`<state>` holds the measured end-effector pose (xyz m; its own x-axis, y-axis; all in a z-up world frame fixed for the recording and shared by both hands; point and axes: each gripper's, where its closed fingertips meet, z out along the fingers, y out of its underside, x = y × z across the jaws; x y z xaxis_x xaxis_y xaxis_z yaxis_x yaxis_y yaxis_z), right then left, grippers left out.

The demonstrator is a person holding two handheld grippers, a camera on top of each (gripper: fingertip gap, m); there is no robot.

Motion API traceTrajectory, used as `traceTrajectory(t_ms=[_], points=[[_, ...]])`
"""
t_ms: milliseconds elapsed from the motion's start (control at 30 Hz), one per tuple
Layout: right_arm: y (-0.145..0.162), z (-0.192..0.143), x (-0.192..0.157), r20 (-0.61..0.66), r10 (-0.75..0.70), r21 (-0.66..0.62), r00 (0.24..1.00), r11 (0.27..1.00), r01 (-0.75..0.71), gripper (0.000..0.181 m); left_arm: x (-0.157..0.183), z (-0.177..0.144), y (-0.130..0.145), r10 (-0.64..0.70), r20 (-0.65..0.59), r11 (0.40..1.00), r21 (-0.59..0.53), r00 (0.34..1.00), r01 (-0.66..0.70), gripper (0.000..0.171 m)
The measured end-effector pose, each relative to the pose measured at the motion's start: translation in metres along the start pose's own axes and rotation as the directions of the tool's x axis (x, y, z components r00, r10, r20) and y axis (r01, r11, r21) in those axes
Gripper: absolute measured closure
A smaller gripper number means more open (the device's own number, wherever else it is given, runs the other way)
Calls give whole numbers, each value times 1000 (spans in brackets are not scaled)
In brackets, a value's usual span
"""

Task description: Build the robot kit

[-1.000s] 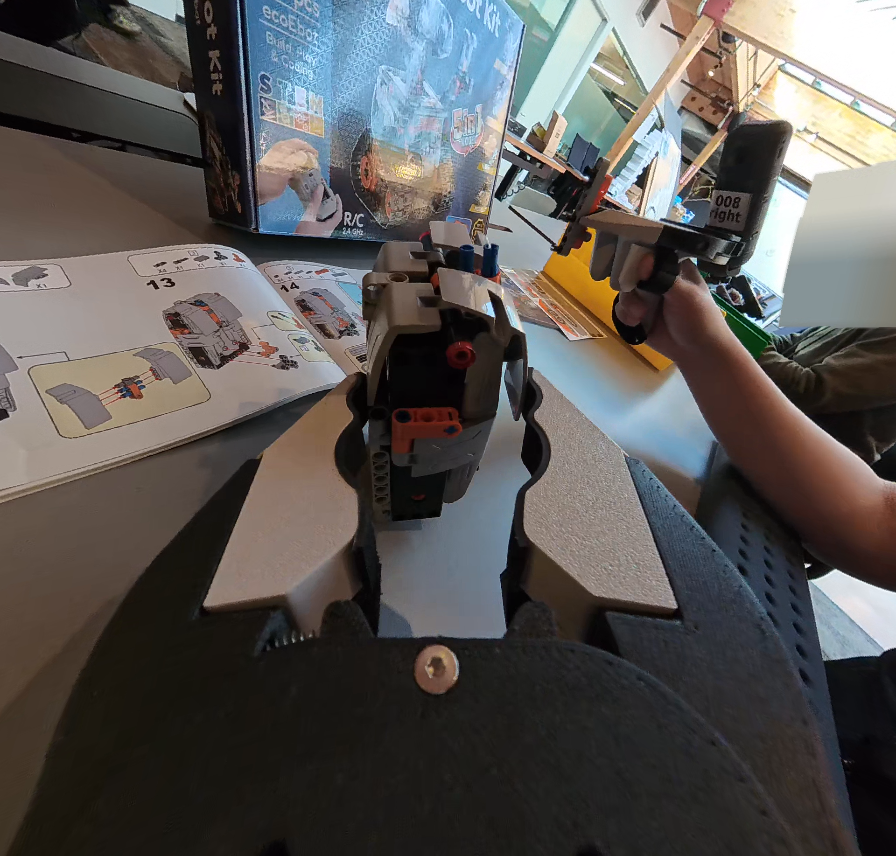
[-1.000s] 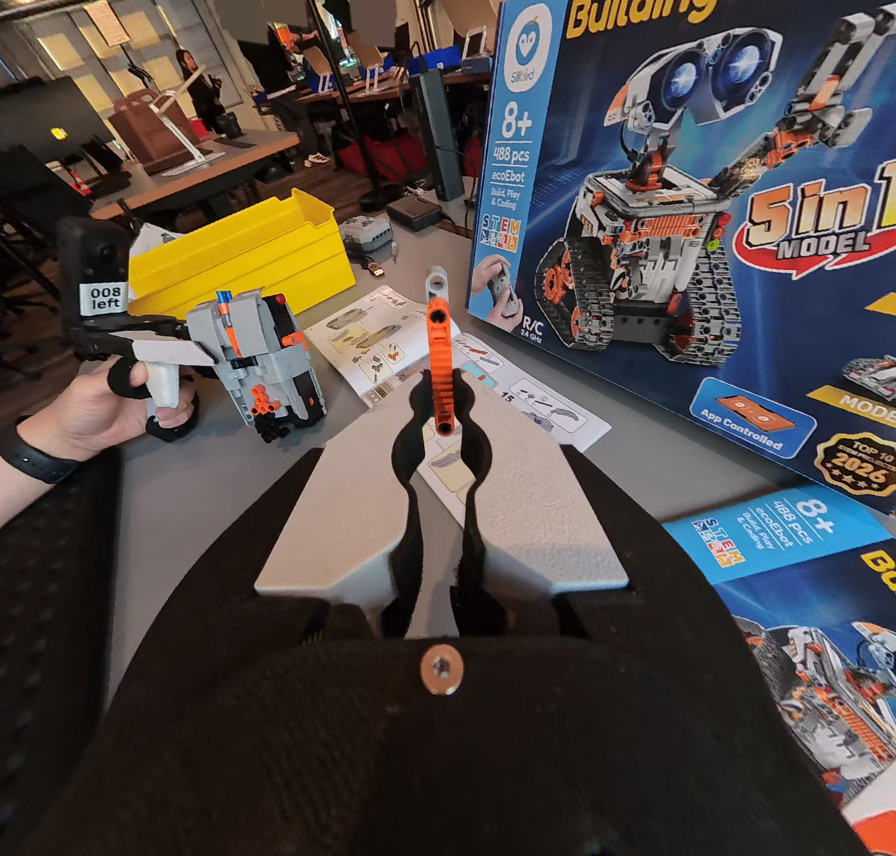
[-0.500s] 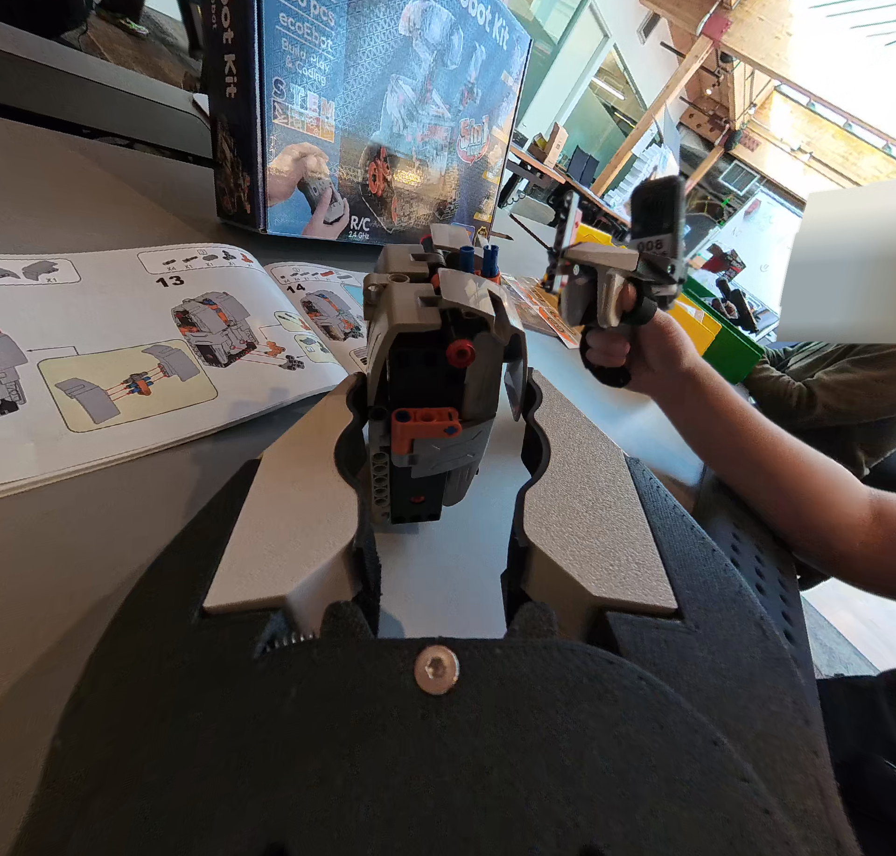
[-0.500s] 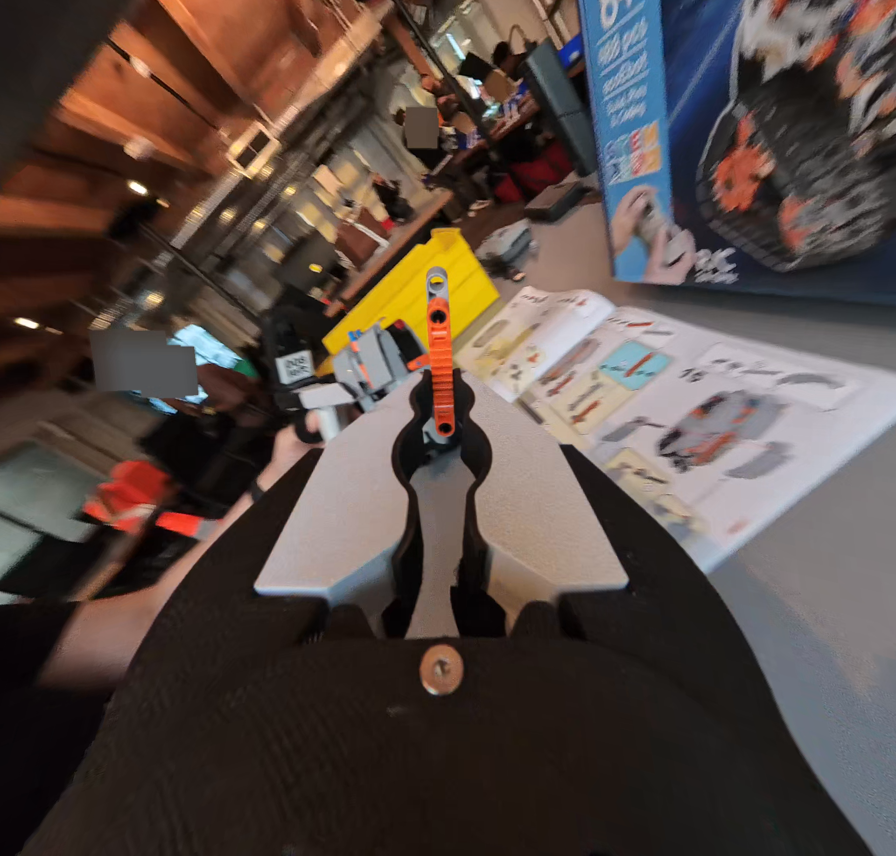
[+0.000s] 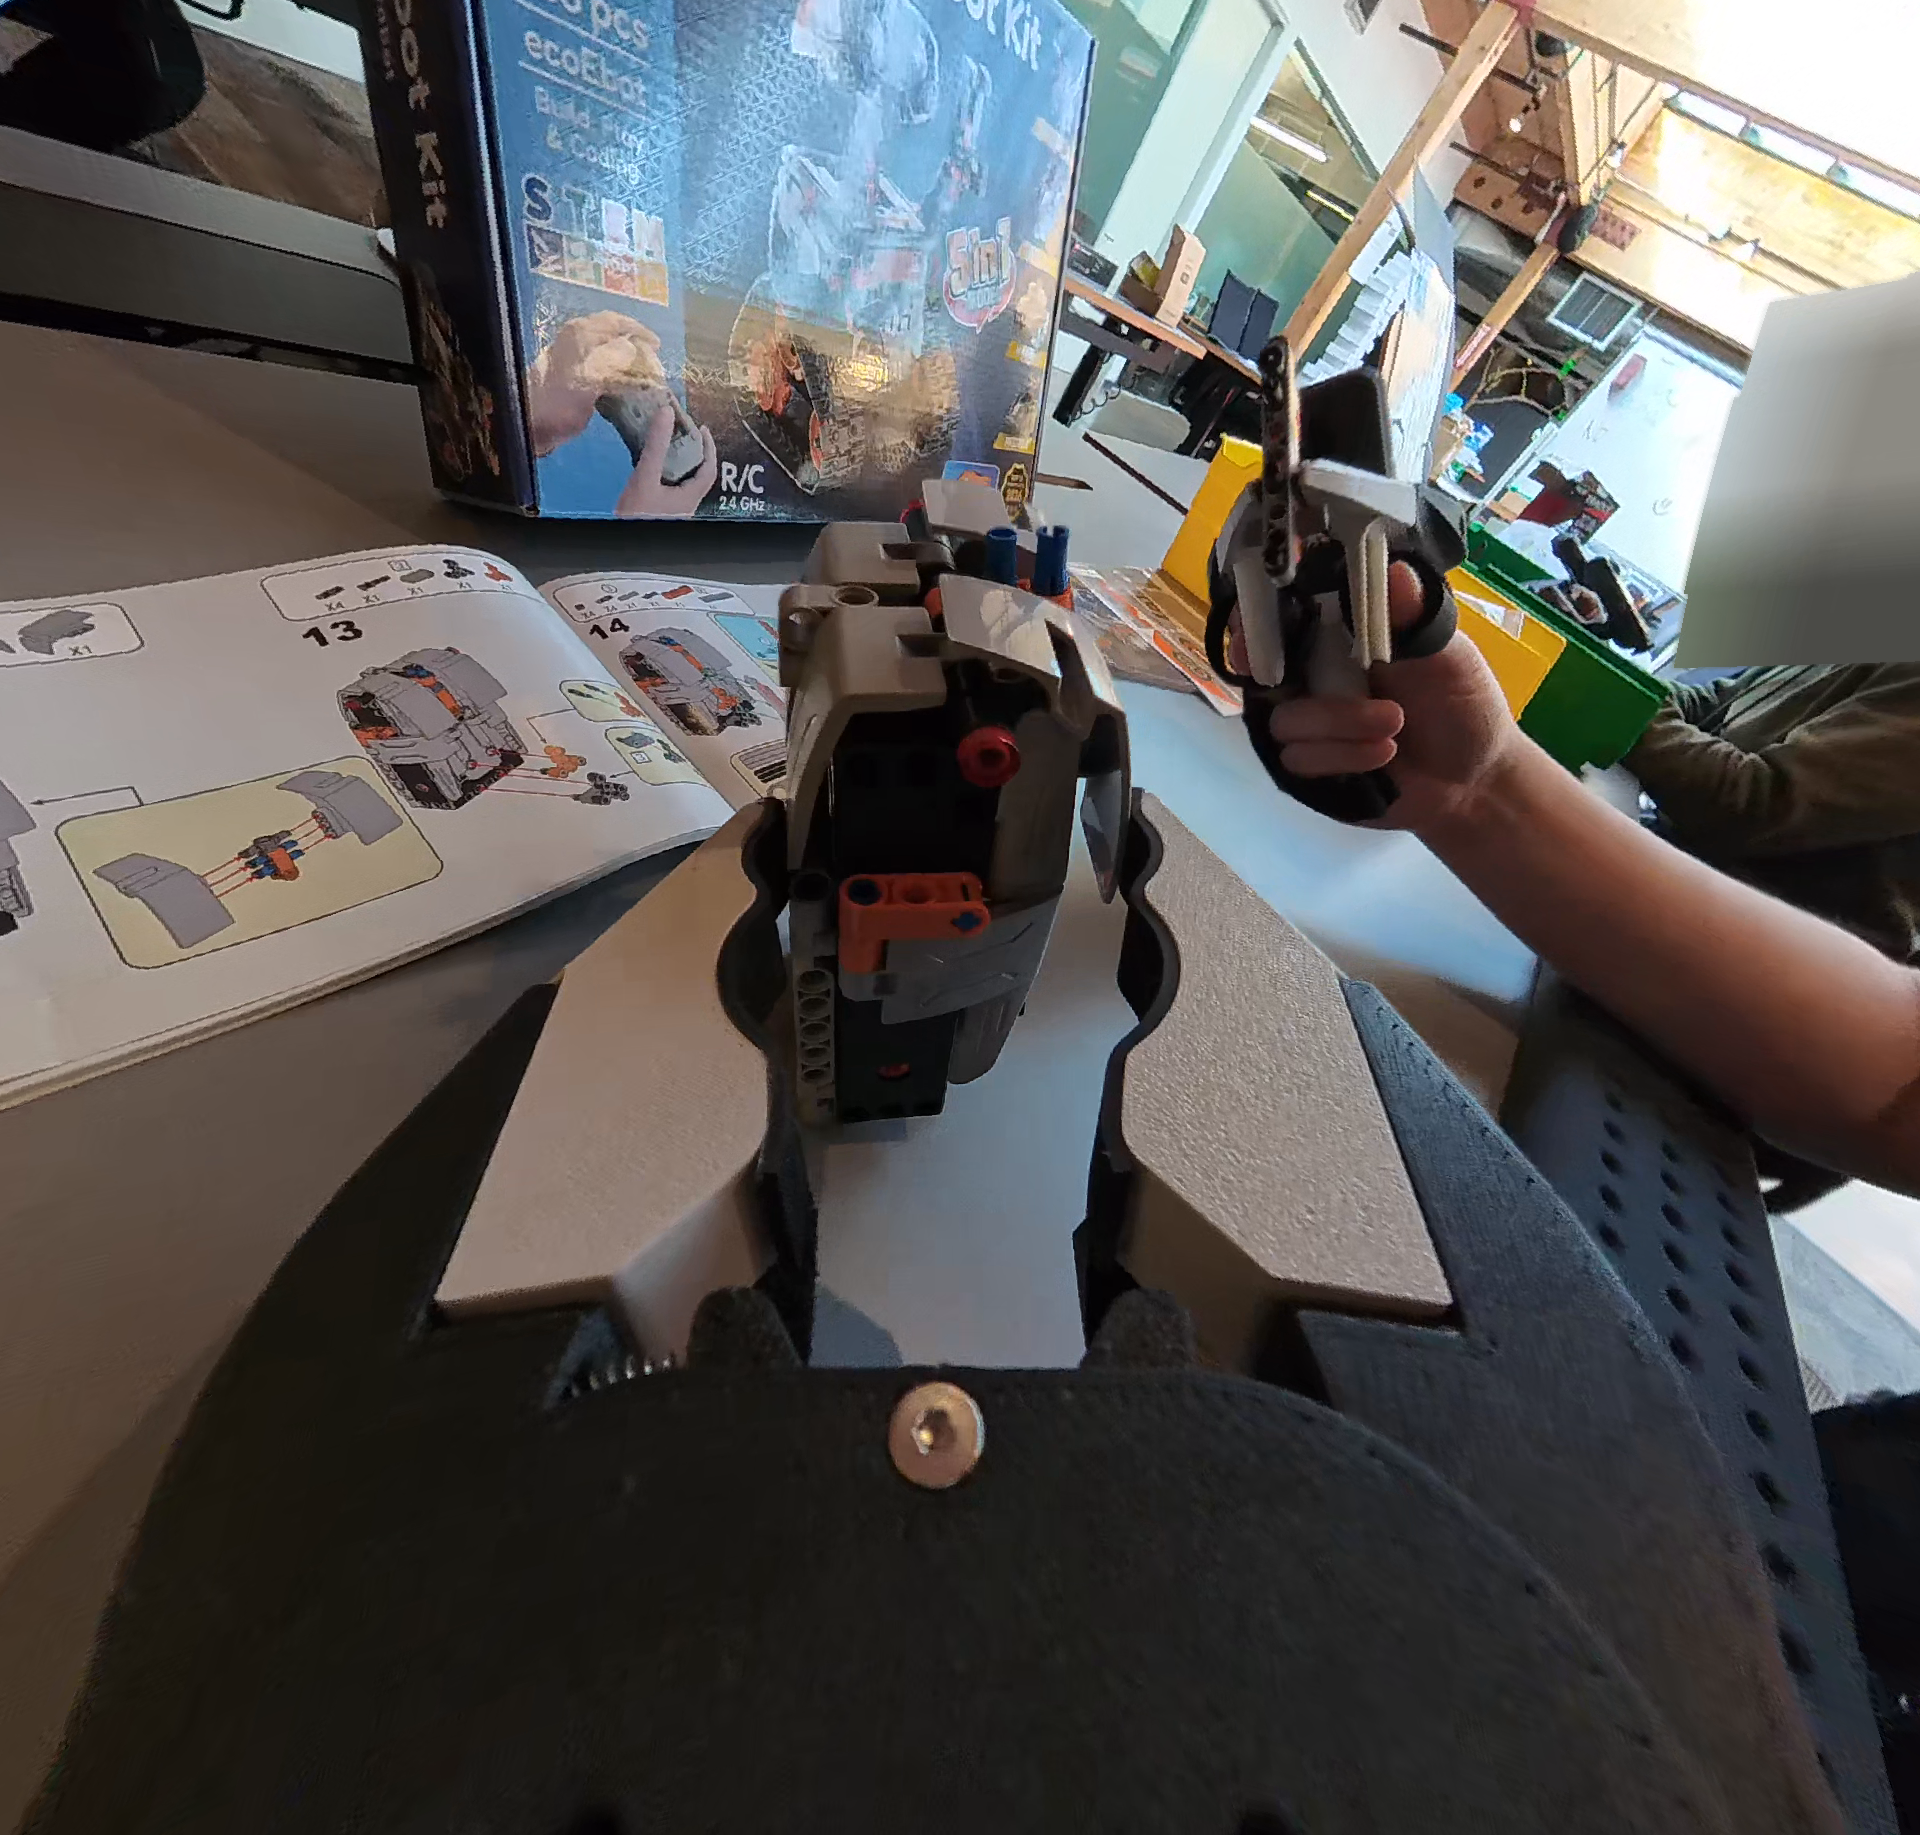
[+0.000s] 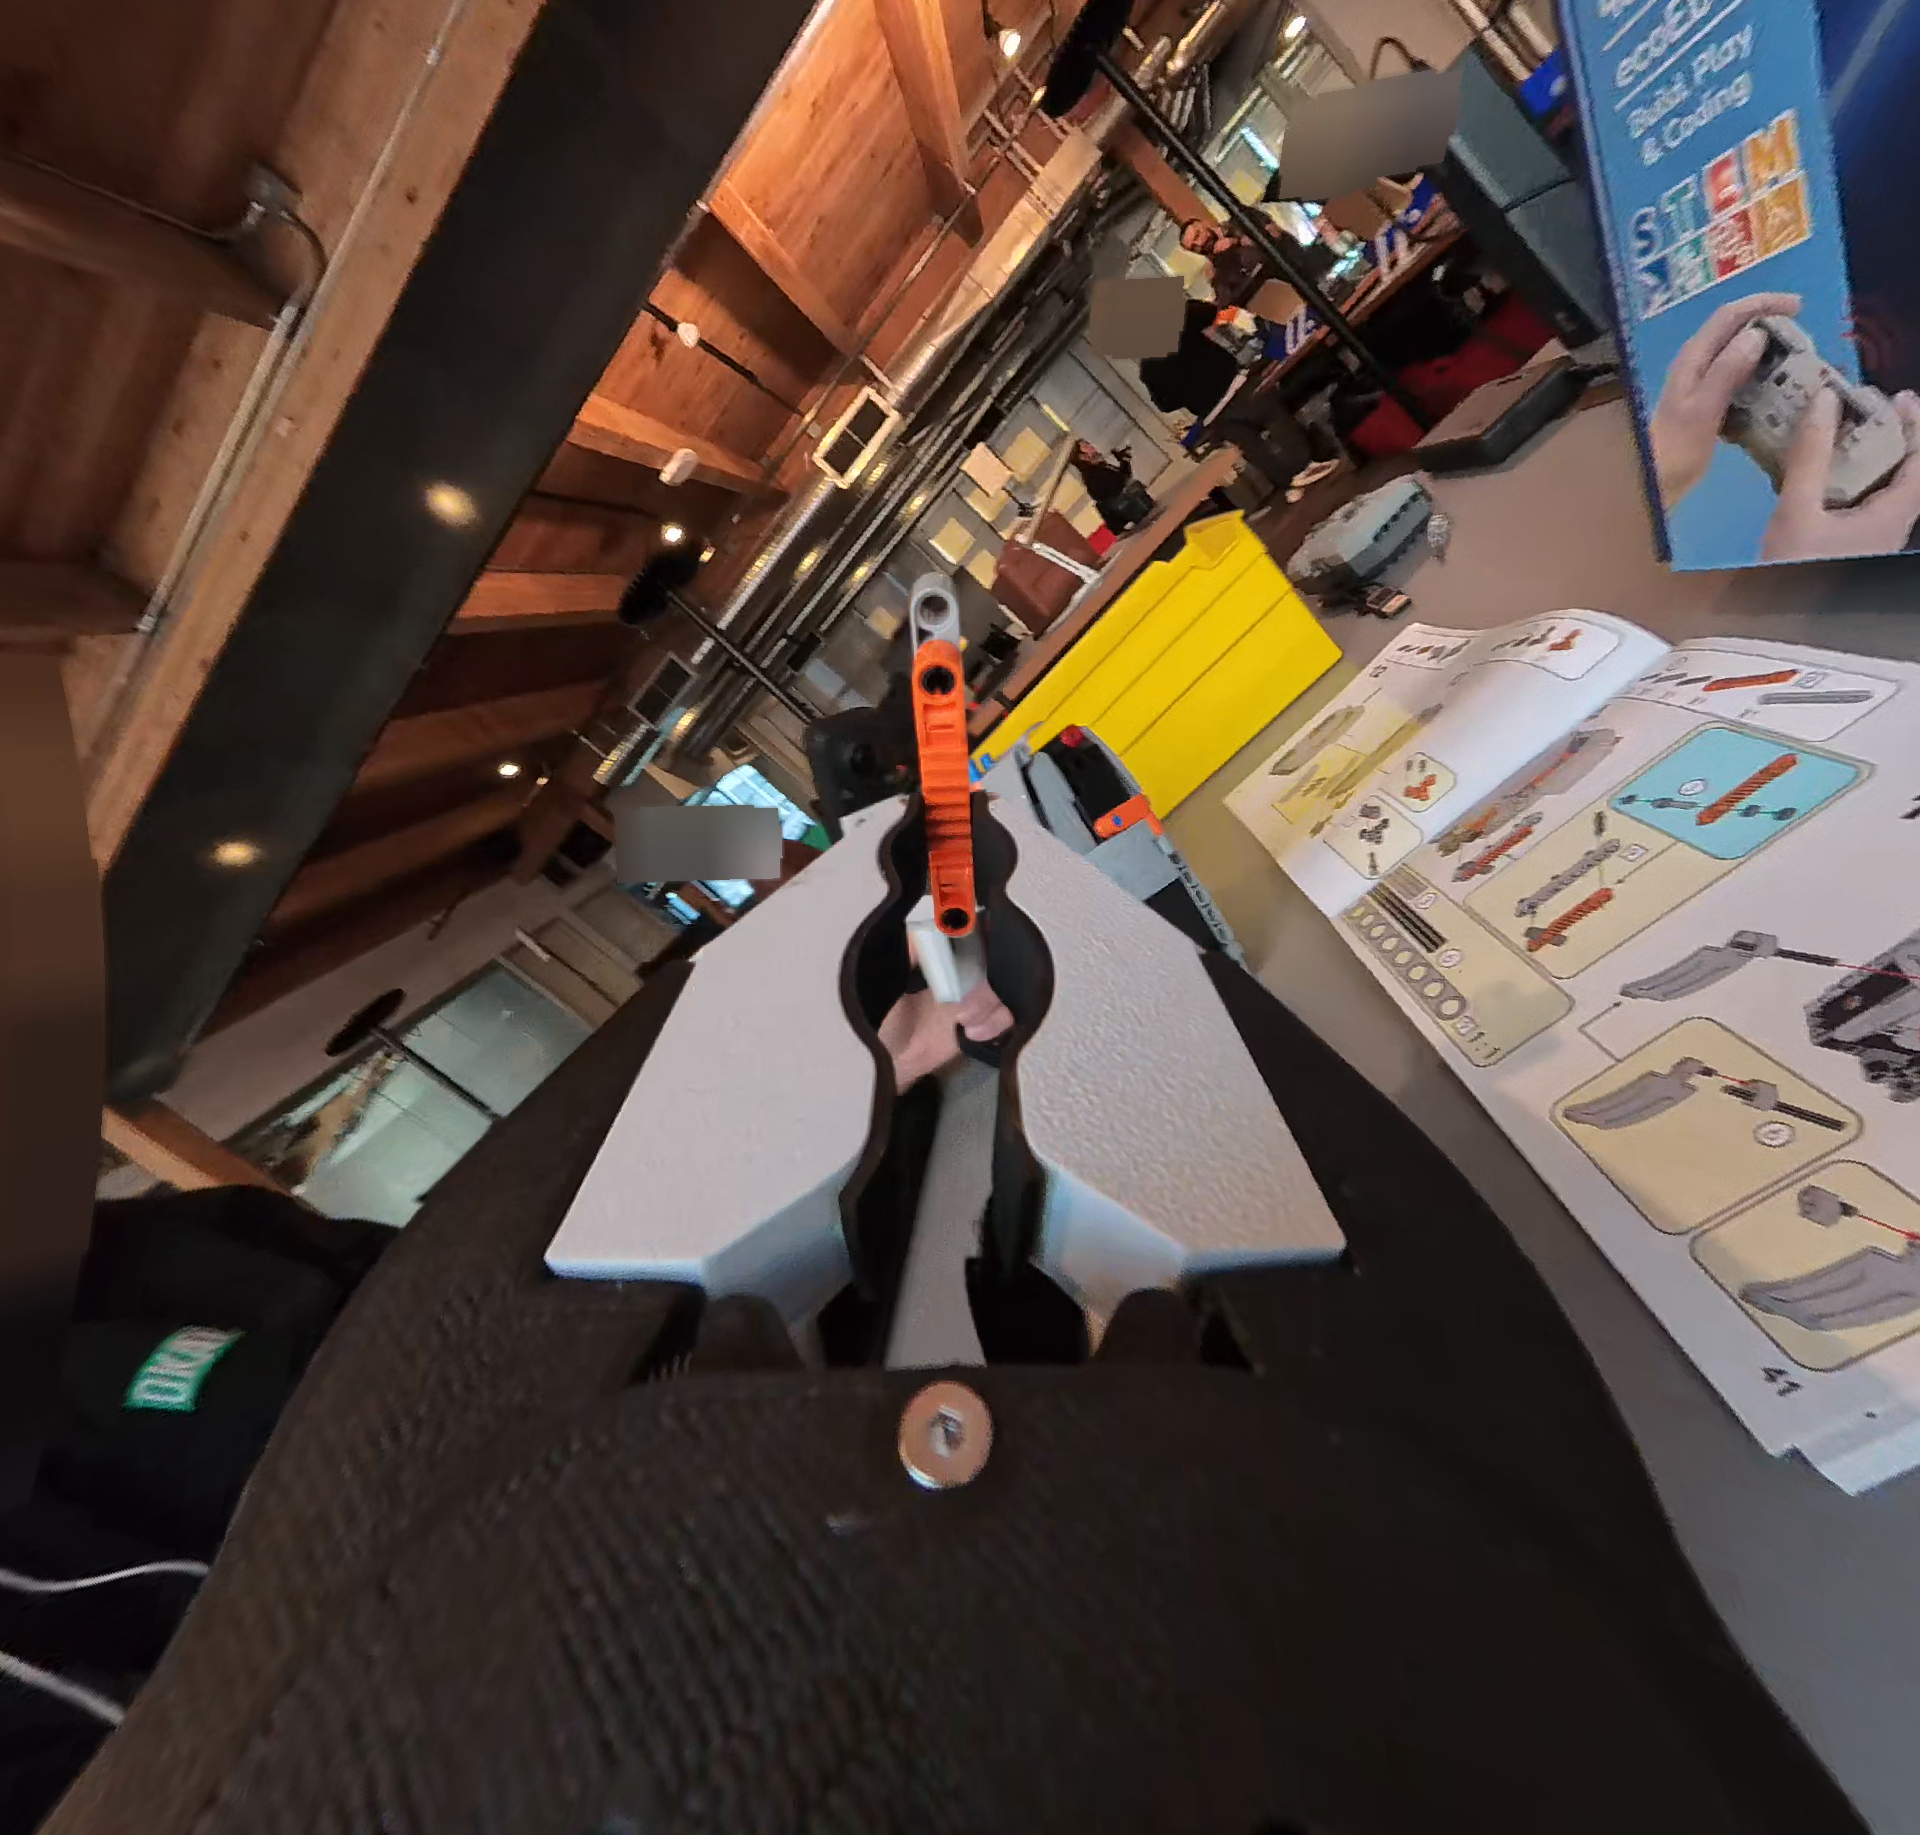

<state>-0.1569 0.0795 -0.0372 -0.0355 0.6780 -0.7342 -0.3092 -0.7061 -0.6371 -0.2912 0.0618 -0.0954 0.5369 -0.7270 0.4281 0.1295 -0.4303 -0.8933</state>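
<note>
My left gripper (image 5: pixel 940 850) is shut on a grey and black brick-built robot body (image 5: pixel 925 809) with orange and blue pins, held upright above the grey table (image 5: pixel 187 1141). My right gripper (image 6: pixel 951 850) is shut on an orange toothed beam (image 6: pixel 948 798) joined to a grey beam, which sticks up past the fingertips. In the left wrist view the right gripper (image 5: pixel 1288 528) shows at the right, tilted, its beam pointing up beside the robot body. In the right wrist view the robot body (image 6: pixel 1101 819) shows just behind the beam, partly hidden by my fingers.
An open instruction booklet (image 5: pixel 343 746) lies on the table to the left, and shows in the right wrist view (image 6: pixel 1621 902). A blue kit box (image 5: pixel 758 216) stands behind it. A yellow bin (image 6: pixel 1164 684) and a green bin (image 5: pixel 1569 705) sit farther off.
The right gripper has rolled sideways and swung towards the left gripper, bringing the orange beam close to the robot body. The left gripper and robot body have stayed nearly still.
</note>
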Motion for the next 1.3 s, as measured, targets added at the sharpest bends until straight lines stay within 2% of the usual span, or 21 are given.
traceTrajectory(t_ms=[167,333,467,600,700,767,933,1067,1167,1300], points=[[-5,-1,16,-202,-162,5,966,986,166,175,3,2,2,28,-7,999,-19,1000,-28,108],[-16,5,-11,-292,-424,10,858,895,446,175,5,3,3,37,-13,999,-19,999,-37,108],[-4,15,-16,-333,-605,-95,723,785,612,175,3,2,2,10,-19,1000,-9,1000,-10,108],[22,29,-7,-292,-701,-245,651,713,657,175,2,1,1,-8,-23,1000,-3,1000,7,108],[35,35,1,-282,-724,-319,630,690,650,175,2,2,1,-7,-24,1000,-6,1000,7,108],[33,32,4,-296,-716,-321,632,698,640,175,2,2,1,-8,-24,1000,-6,1000,8,108],[-11,-4,15,-450,-638,-238,625,760,605,175,3,2,1,6,-19,1000,-14,1000,-6,108],[-42,-38,23,-549,-593,-183,590,773,607,174,3,2,2,17,-17,1000,-22,1000,-18,108],[-54,-52,26,-582,-575,-165,576,776,608,175,4,3,2,23,-15,999,-25,1000,-24,108],[-54,-57,33,-591,-548,-162,592,799,579,175,4,2,2,21,-12,1000,-23,1000,-21,108]])
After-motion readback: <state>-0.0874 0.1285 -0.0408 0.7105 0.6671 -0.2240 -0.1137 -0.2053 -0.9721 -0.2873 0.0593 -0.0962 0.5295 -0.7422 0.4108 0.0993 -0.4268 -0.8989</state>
